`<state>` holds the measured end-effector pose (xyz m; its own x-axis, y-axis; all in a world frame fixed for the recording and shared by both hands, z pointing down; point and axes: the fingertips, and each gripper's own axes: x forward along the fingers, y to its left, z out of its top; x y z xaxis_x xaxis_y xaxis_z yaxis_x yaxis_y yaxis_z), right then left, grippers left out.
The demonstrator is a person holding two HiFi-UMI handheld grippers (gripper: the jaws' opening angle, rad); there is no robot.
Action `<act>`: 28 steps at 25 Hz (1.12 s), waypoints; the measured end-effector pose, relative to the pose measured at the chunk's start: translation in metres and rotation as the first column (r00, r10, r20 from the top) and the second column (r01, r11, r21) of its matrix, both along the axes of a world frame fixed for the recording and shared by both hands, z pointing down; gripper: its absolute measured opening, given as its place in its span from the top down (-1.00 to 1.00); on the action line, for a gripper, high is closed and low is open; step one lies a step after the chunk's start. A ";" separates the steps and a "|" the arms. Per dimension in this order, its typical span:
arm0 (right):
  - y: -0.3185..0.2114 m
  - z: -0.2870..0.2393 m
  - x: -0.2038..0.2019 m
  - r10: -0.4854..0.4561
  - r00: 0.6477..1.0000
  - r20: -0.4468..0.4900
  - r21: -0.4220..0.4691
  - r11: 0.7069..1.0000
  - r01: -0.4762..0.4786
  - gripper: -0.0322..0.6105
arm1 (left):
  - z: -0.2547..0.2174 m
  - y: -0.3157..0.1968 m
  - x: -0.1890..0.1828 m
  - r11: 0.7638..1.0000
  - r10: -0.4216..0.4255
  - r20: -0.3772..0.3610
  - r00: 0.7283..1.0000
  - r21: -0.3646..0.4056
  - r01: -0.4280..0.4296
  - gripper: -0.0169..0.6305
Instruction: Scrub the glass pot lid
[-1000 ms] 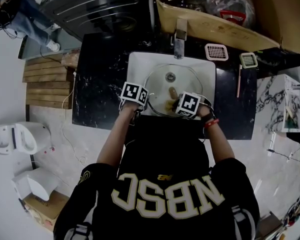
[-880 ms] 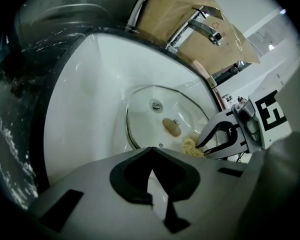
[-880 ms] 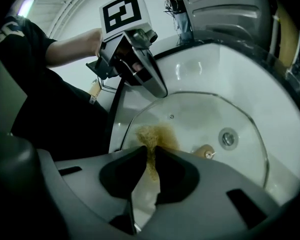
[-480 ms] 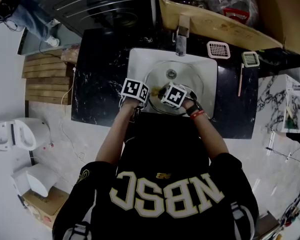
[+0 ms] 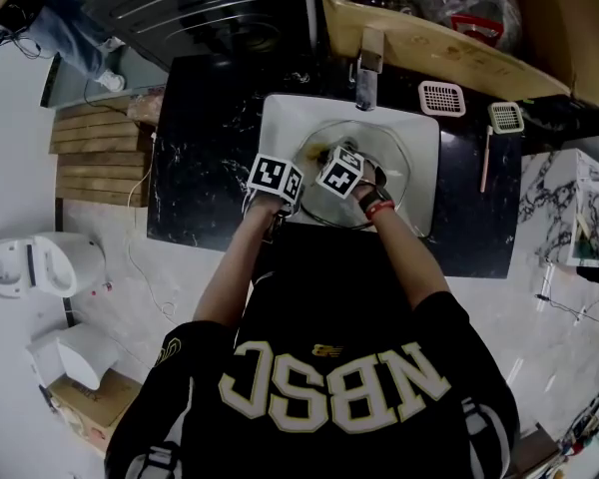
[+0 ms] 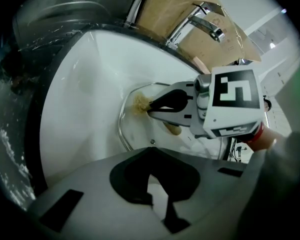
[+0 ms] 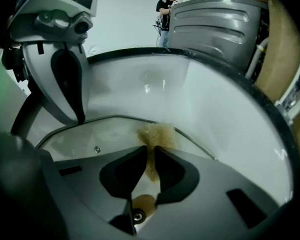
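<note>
The glass pot lid (image 5: 379, 168) lies in the white sink (image 5: 280, 118), its brown knob (image 7: 142, 204) showing under my right jaws. My left gripper (image 5: 285, 183) is shut at the lid's near-left rim (image 6: 122, 129) and seems to pinch it. In the left gripper view its own jaws (image 6: 151, 184) are closed. My right gripper (image 5: 319, 158) is shut on a tan fibrous scrubber (image 7: 152, 134) and presses it on the lid's far-left edge. The left gripper view shows the scrubber (image 6: 139, 103) at the right gripper's (image 6: 149, 106) tips.
A faucet (image 5: 367, 78) stands behind the sink, set in a black counter (image 5: 200, 168). Two small grates (image 5: 441, 98) (image 5: 505, 118) and a thin stick (image 5: 486, 158) lie at the right. An open cardboard box (image 5: 429, 28) is behind. A person (image 7: 166, 9) stands far off.
My right gripper has swept the scrubber from the lid's near right across to its far-left edge. The left gripper has stayed at the rim.
</note>
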<state>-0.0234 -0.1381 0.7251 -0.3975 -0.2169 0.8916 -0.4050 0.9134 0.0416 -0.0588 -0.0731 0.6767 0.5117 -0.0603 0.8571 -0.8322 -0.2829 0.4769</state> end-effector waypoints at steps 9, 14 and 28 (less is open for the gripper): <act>-0.029 0.003 0.056 0.106 0.991 -0.083 0.024 0.994 -0.104 0.70 | 0.001 0.003 0.002 1.000 0.015 -0.004 1.000 -0.014 -0.015 0.91; -0.032 -0.002 0.106 0.166 0.974 -0.152 0.019 0.986 -0.165 0.70 | 0.000 0.002 0.002 1.000 0.018 -0.005 1.000 -0.011 -0.018 0.91; 0.054 -0.043 0.155 -0.019 0.977 -0.213 -0.299 0.953 -0.046 0.68 | -0.001 0.001 0.003 1.000 0.014 -0.013 1.000 -0.002 -0.014 0.91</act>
<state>0.1319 -0.0843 0.6822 -0.1922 0.0698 0.9789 -0.4291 0.8911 -0.1478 -0.0559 -0.0717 0.6753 0.5233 -0.0509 0.8506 -0.8219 -0.2938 0.4881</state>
